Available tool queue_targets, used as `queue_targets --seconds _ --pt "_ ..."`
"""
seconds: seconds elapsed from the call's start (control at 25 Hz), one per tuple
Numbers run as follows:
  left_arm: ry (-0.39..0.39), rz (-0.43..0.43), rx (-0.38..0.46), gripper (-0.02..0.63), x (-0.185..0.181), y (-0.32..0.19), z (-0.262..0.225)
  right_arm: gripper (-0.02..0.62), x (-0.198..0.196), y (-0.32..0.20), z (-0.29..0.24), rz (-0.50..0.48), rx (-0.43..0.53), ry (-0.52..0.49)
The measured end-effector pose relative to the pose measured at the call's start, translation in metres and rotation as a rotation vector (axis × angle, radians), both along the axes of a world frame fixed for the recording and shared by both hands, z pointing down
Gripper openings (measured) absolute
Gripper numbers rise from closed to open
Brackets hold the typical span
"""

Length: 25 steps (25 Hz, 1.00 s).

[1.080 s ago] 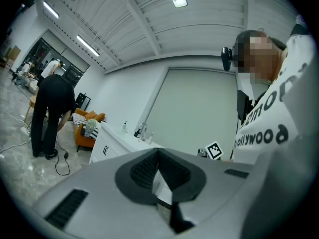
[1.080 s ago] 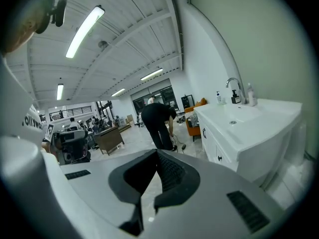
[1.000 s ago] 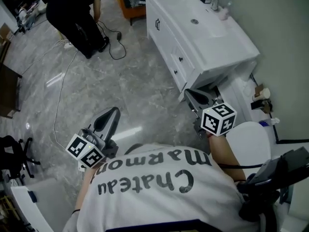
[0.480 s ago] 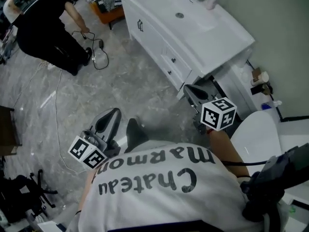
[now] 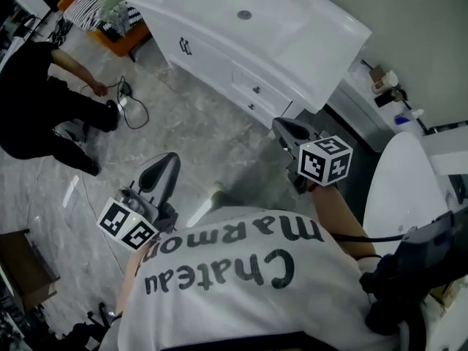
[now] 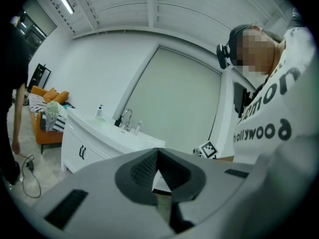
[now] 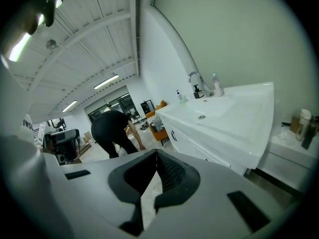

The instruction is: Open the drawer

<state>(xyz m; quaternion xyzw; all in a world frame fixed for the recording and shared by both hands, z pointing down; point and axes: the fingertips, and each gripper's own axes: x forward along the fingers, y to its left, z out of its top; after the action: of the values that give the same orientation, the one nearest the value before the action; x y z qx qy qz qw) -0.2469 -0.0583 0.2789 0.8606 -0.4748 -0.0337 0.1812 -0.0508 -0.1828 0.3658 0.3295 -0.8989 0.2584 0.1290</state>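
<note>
The white vanity [image 5: 292, 28] with a sink stands across the top of the head view. Its drawer fronts [image 5: 248, 86] carry small dark knobs and sit flush with the cabinet. My right gripper [image 5: 283, 126] is shut on nothing and hovers over the floor just short of the vanity's right end, pointing at it. In the right gripper view my right gripper [image 7: 156, 154] has the vanity [image 7: 224, 118] ahead to the right. My left gripper [image 5: 167, 161] hangs lower left over the floor, well away from the cabinet. It is shut and empty [image 6: 158, 154], with the vanity [image 6: 87, 141] beyond on the left.
A person in black [image 5: 40, 101] bends over cables [image 5: 131, 108] on the marble floor at left. An orange seat with striped cloth [image 5: 95, 9] stands beyond the vanity's left end. A low white shelf with bottles [image 5: 369, 97] and a white toilet [image 5: 402, 189] lie at right.
The head view has swung, so the vanity now runs across the top and the person in black sits further left. Both grippers stay shut and have turned with the body.
</note>
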Motion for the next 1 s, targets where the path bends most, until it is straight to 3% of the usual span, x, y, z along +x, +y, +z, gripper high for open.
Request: queue_targets --seconds 0.2,0.44,0.72,1.0 --pt "0.000 0.071 0.011 0.008 -0.032 -0.025 0.003 0.012 -0.020 -0.015 0.022 0.127 -0.043 -0.015" --pt "-0.042 0.093 0.031 0.008 -0.051 -0.054 0.008 0.012 -0.031 -0.047 0.066 0.316 -0.165 -0.081" --pt "-0.101 0.070 -0.037 0.008 -0.070 -0.078 0.035 0.012 -0.042 -0.103 0.138 0.390 -0.284 -0.019" --pt "-0.122 -0.023 -0.123 0.008 -0.100 -0.126 0.079 0.012 -0.051 -0.142 0.208 0.467 -0.363 0.012"
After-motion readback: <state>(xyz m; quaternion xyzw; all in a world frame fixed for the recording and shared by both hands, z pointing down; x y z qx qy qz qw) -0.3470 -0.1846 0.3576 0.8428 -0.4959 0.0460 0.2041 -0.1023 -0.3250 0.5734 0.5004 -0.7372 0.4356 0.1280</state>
